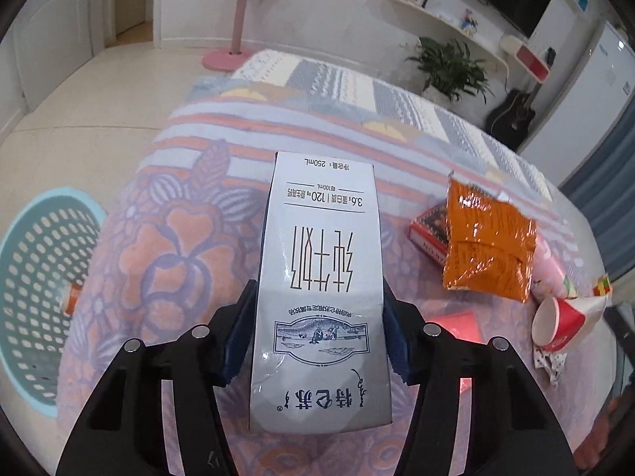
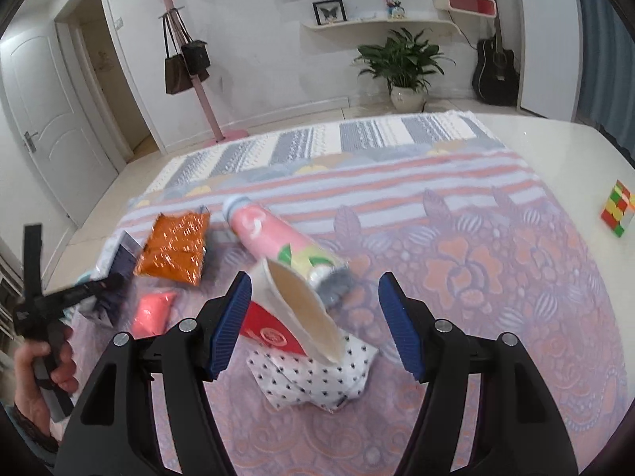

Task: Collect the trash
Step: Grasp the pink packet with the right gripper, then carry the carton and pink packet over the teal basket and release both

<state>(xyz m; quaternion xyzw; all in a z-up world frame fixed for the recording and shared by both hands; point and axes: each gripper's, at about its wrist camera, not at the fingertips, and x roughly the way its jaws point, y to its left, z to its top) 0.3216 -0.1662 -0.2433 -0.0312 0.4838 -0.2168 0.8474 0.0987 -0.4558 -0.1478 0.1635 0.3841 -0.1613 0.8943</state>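
Observation:
My left gripper (image 1: 319, 297) is shut on a grey-white milk carton (image 1: 321, 277) and holds it above the patterned tablecloth (image 1: 170, 238). A teal perforated trash basket (image 1: 35, 289) stands on the floor to the left, below the table edge. My right gripper (image 2: 315, 297) is open, its blue pads either side of a crushed red-and-white paper cup (image 2: 293, 317) that lies on a dotted white wrapper (image 2: 313, 377). A pink bottle (image 2: 278, 242) lies just beyond the cup. An orange foil packet (image 2: 174, 246) lies to the left, also in the left wrist view (image 1: 488, 238).
A small red box (image 1: 428, 226) sits under the orange packet. A pink flat item (image 2: 152, 313) lies left of the cup. A Rubik's cube (image 2: 617, 208) sits at the right table edge. A coat stand (image 2: 198, 91), plant (image 2: 405, 67) and guitar (image 2: 496, 67) stand beyond.

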